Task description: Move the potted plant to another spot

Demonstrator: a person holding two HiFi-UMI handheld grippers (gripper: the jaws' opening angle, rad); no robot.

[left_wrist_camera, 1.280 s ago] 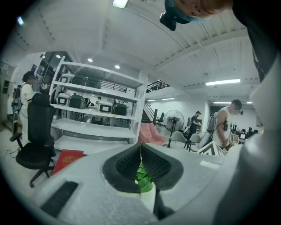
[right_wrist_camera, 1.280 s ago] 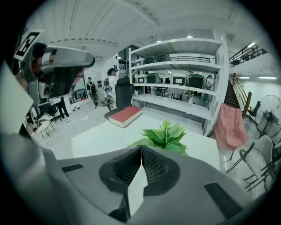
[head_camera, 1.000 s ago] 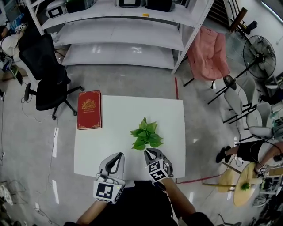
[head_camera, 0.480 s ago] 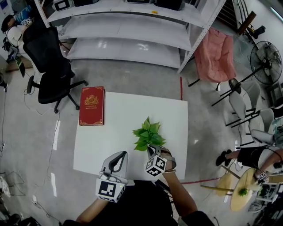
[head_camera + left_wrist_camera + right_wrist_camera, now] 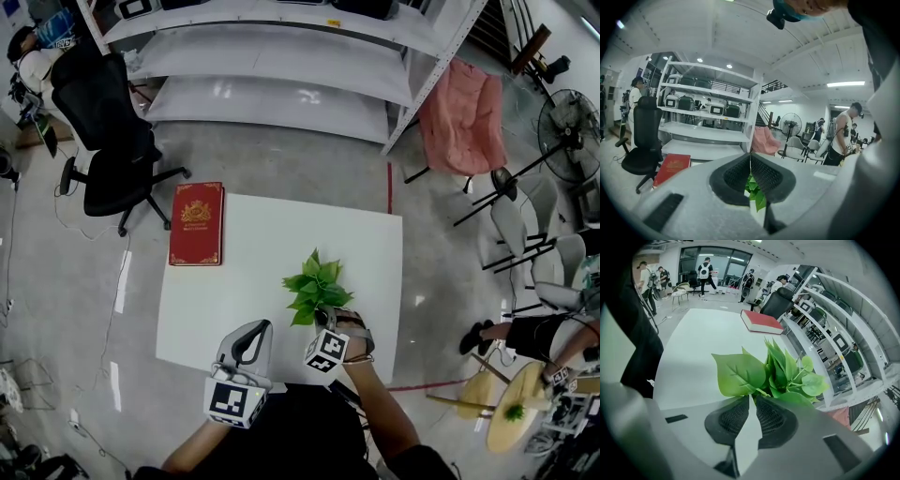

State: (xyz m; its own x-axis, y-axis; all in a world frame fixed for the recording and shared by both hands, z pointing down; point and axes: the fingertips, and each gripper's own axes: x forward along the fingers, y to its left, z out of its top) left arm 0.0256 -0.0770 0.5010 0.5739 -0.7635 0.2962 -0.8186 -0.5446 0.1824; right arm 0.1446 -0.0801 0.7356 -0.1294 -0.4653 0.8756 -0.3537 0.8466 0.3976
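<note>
Fingers [image 5: 733, 418] of my right gripper [image 5: 751, 398] look nipped onto the thin stems at the base of the potted plant [image 5: 776, 373], at the near right part of the white table [image 5: 272, 234], while my left gripper's [image 5: 750, 157] jaws are pressed together, empty.

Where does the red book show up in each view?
Head view: red book at the table's far left corner.
Left gripper view: book at lower left, on the table.
Right gripper view: book upper middle, on the table's far edge.
Shared landmark: the black office chair beside it.
</note>
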